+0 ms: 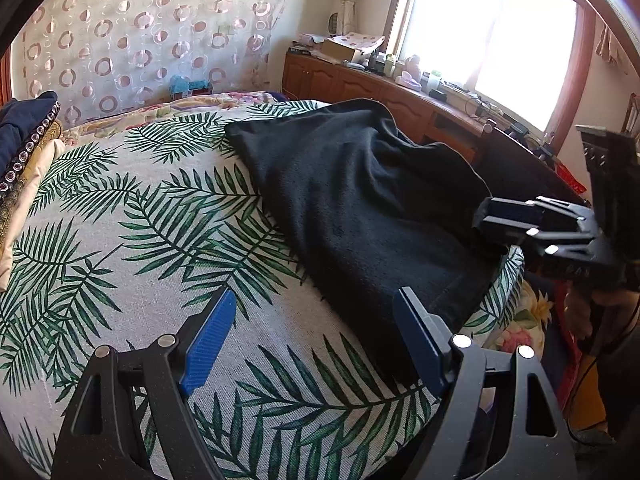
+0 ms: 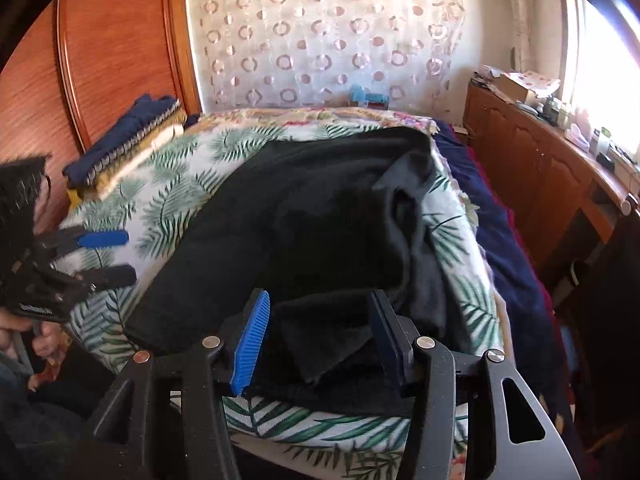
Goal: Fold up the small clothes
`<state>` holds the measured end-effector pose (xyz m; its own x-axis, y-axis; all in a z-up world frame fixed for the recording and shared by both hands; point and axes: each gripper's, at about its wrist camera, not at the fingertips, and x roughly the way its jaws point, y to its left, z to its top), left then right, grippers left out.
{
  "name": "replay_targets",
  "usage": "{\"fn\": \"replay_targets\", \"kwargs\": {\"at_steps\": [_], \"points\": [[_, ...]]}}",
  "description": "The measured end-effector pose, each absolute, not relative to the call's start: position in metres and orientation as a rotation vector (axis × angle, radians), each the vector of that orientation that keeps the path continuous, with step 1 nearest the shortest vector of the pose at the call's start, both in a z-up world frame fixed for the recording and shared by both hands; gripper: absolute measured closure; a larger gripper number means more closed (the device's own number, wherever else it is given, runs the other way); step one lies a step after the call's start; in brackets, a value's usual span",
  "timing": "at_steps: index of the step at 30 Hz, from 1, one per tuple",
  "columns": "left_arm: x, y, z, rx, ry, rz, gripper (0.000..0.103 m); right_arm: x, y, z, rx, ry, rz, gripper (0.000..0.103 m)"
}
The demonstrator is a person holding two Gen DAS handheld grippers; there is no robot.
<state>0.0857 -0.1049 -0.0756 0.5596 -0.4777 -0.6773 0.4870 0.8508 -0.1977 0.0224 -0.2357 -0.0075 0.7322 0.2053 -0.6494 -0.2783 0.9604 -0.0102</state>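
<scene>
A black garment [image 1: 360, 200] lies rumpled on the leaf-print cloth [image 1: 140, 220] that covers the bed; it also shows in the right wrist view [image 2: 304, 220]. My left gripper [image 1: 312, 320] is open and empty, over the cloth just left of the garment's near edge. It also shows at the left of the right wrist view [image 2: 108, 254]. My right gripper [image 2: 318, 332] is open, its blue pads either side of the garment's near corner, which is bunched up between them. In the left wrist view the right gripper [image 1: 492, 220] sits at the garment's right corner.
A stack of folded clothes [image 2: 128, 148] lies at the bed's far left by the wooden headboard [image 2: 112, 52]. A wooden sideboard [image 2: 540, 152] with clutter runs under the window on the right. A floral blanket [image 2: 320, 114] covers the far bed.
</scene>
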Motion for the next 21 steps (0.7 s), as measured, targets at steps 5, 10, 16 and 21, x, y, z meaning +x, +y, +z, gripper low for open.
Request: {"fn": "replay_targets", "kwargs": {"at_steps": [5,10,16,21], "points": [[0.084,-0.106,-0.079,0.014,0.802,-0.573,0.022,0.037,-0.224,-0.025,-0.232,0.719,0.165,0.05],[0.083,-0.108,-0.08,0.015,0.804,-0.578,0.022,0.034,-0.234,-0.026,-0.198,0.704,0.181,0.088],[0.08,-0.112,-0.078,0.025,0.801,-0.589,0.022,0.003,-0.269,-0.004,-0.055,0.639,0.186,0.092],[0.078,-0.119,-0.08,0.035,0.808,-0.604,0.022,-0.027,-0.281,-0.004,-0.009,0.65,0.185,0.094]]}}
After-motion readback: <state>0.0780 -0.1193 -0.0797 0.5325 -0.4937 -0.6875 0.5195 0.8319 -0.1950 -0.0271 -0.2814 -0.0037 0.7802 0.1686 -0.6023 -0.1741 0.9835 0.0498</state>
